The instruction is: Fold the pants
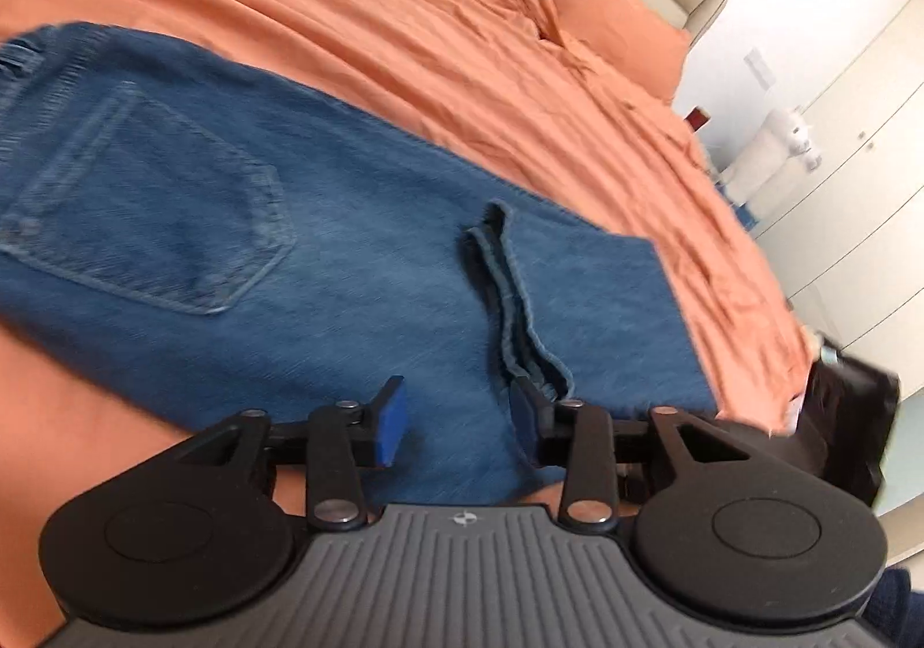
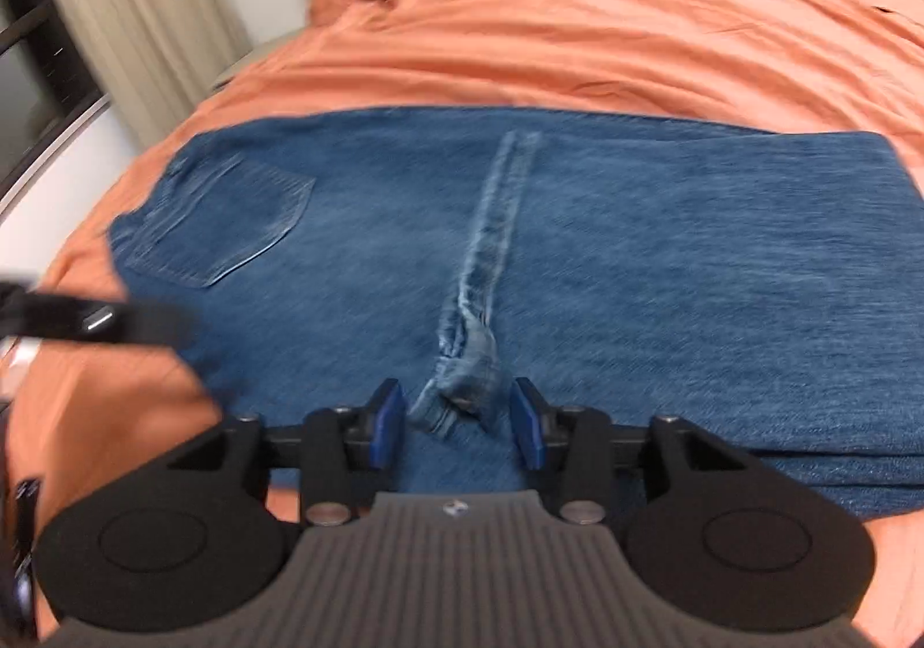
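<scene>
Currently mid-fold on blue denim pants (image 2: 577, 255) atop orange bedspread (image 2: 577, 41), both grippers (left (image 1: 459, 425), right (image 2: 456, 423)) spread and empty; next needs regrip for final fold.

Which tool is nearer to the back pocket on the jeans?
Left, I'd judge. The left tool sits just below the back pocket, over the jeans' near edge. The right tool straddles the hem, farther along from the pocket.

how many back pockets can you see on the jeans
1: the back pocket sits near the waistband end of the folded jeans. A second may be hidden underneath the fold.
</scene>
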Available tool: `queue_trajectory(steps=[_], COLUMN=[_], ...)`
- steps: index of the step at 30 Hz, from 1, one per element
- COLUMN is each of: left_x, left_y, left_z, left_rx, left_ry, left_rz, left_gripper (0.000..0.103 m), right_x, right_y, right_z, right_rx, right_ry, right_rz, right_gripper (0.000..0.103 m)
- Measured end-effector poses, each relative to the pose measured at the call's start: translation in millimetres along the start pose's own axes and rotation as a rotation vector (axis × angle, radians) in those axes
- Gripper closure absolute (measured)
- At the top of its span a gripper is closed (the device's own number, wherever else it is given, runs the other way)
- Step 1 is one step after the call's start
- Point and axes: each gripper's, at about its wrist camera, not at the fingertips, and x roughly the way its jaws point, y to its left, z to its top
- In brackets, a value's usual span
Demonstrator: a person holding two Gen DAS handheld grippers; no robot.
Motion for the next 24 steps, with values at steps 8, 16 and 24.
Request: queue_trajectory(steps=[8, 16, 24], left_x=[67.5, 130.6, 120.2], left_y=[3.4, 12.5, -25.9], left_z=[40.3, 65.3, 65.8], left_rx=[-0.166, -0.225, -0.009], left_ry=[-0.009, 0.03, -0.066], left_rz=[-0.109, -0.07, -0.019], left_gripper=[0.056, 0.058, 0.098], right_x=[-41.2, -60.6, -64.6], right_y=[-43.1, -101.8, -130.4], right_z=[7.1, 11.3, 14.0], right_rx=[-0.028, -0.03, 0.049], right_ry=[-0.071, -0.2, -0.169], right_rz=[-0.048, -0.137, -0.214], right_gripper=[0.056, 0.056, 0.059])
